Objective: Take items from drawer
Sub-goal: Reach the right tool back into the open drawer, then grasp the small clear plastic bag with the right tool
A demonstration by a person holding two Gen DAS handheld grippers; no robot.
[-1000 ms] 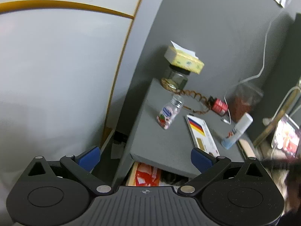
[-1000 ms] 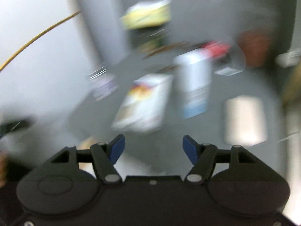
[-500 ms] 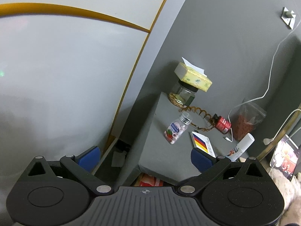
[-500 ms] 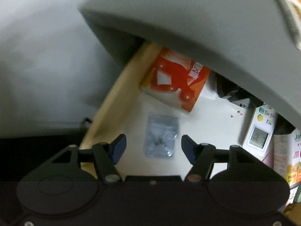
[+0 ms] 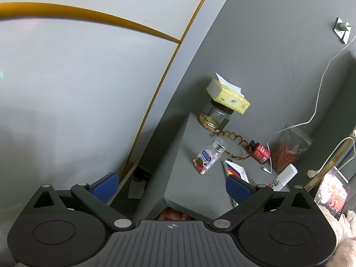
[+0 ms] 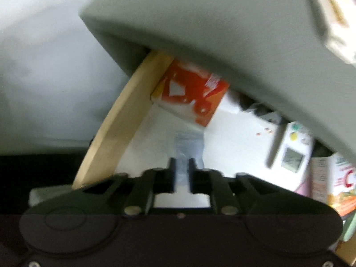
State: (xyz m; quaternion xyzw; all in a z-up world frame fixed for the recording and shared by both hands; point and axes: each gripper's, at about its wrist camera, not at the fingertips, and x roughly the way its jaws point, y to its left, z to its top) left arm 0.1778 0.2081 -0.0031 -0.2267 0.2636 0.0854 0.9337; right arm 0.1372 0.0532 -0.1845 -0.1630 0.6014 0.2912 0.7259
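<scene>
A home bedroom corner: a grey bedside table (image 5: 191, 191) carries a tissue box (image 5: 229, 95), pill bottle (image 5: 208, 156) and charger cable (image 5: 320, 89).

Pale bare-wood drawer (image 6: 115, 120) side, clear plastic bag (image 6: 189, 146), glossy red carton (image 6: 191, 93), matt grey tabletop (image 5: 191, 178), glass jar (image 5: 219, 115), metal-capped bottle (image 5: 208, 156)

Soft, dim room light; fisheye bending at every edge. The right wrist view smears with motion blur, its lower part shadowed.
</scene>
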